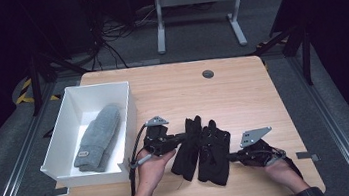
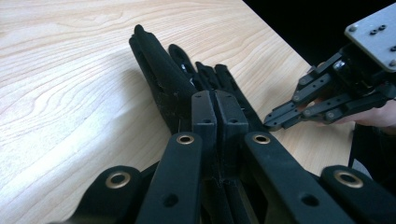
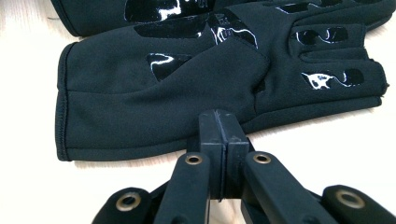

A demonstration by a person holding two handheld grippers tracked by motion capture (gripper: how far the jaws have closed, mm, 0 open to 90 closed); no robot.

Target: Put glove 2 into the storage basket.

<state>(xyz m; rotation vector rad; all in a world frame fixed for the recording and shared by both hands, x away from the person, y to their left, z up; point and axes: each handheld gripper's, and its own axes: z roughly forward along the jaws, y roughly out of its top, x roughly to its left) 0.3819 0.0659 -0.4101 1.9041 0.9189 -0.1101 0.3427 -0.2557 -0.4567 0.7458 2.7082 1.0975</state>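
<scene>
Your left gripper and right gripper flank the 2 black gloves, fingers pressed together, each nipping a glove edge.

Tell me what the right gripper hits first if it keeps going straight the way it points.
Probably the nearer black fabric glove: the shut right gripper points at its lower edge, at or almost touching it; contact is unclear.

Two black gloves lie side by side on the near middle of the table. One white box stands at the left, holding one pair of grey mittens.
</scene>
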